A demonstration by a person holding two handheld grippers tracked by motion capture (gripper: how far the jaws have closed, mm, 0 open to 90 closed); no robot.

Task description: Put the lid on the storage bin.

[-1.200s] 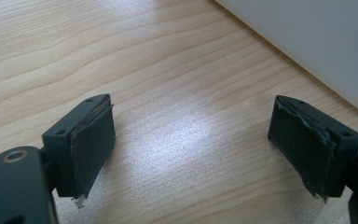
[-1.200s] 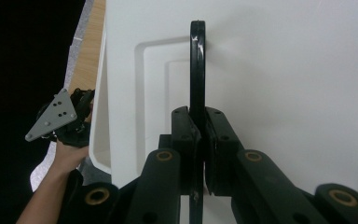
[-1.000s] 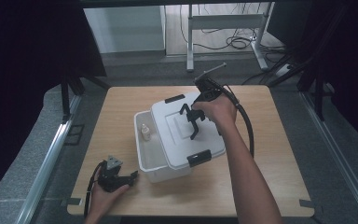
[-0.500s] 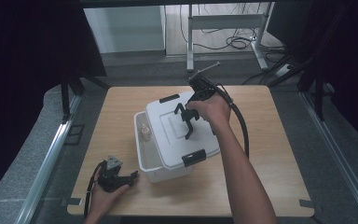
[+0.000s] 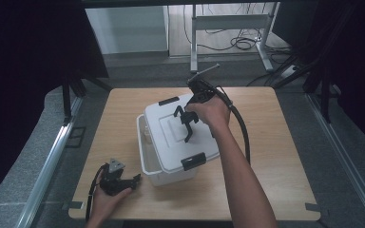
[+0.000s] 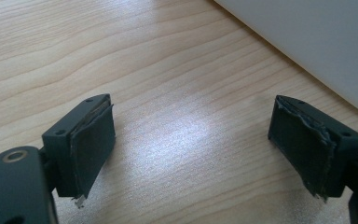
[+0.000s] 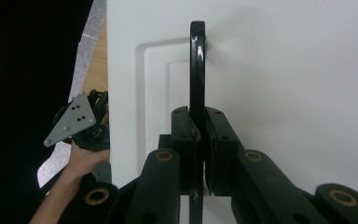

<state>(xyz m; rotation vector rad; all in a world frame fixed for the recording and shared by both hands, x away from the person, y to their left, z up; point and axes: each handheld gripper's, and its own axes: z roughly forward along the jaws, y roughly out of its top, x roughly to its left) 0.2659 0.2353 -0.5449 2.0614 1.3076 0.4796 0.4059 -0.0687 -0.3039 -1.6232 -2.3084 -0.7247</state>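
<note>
A white storage box stands mid-table, its white lid lying askew over it and leaving a strip open along the left side. My right gripper is shut on the lid's black handle; in the right gripper view the pads pinch that upright handle over the lid. A small pale object shows inside the open strip. My left gripper rests on the table at the front left, open, beside the box. In the left gripper view its jaws stand wide over bare wood, the box wall ahead.
The lid carries black clasps at its near end and far end. The right gripper's cable loops over the wooden table. Dark curtains and metal rails flank the table; a desk frame stands beyond.
The right gripper has carried the lid slightly to the left over the box, narrowing the open strip. The left gripper has stayed put.
</note>
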